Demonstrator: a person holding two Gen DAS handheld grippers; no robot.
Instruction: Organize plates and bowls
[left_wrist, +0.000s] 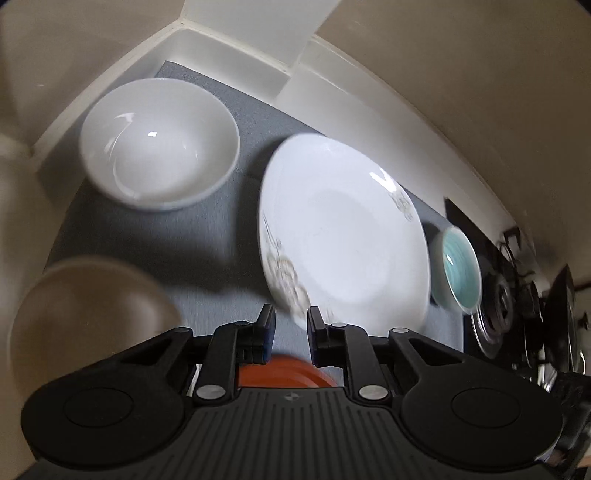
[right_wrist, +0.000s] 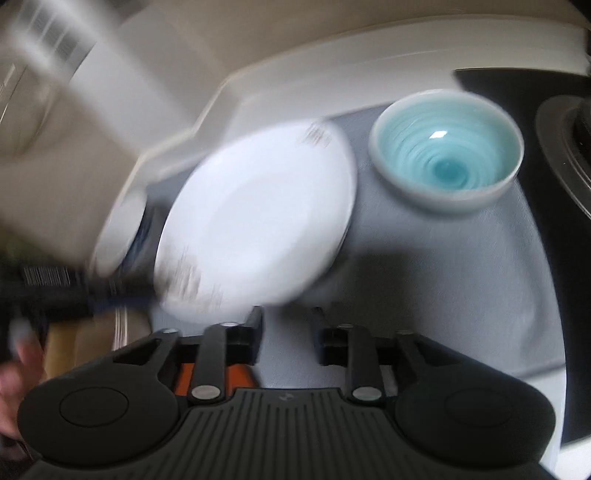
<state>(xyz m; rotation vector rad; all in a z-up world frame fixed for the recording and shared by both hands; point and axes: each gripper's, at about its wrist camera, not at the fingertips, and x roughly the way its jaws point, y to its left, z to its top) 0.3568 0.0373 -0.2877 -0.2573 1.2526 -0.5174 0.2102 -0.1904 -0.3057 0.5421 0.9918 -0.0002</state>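
A white plate with a floral print (left_wrist: 343, 236) lies on the grey mat (left_wrist: 207, 236). A large white bowl (left_wrist: 159, 144) stands at the back left, a beige bowl (left_wrist: 85, 317) at the near left and a small turquoise bowl (left_wrist: 458, 269) to the plate's right. An orange dish (left_wrist: 284, 373) shows under my left gripper (left_wrist: 291, 325), which is open and empty at the plate's near edge. In the blurred right wrist view, my right gripper (right_wrist: 286, 321) is open and empty just in front of the plate (right_wrist: 258, 221), with the turquoise bowl (right_wrist: 447, 162) beyond on the right.
A white counter rim and wall (left_wrist: 295, 74) close off the back. A black stove (left_wrist: 517, 288) with pan supports stands at the right. A hand (right_wrist: 14, 373) with the other gripper shows at the left of the right wrist view.
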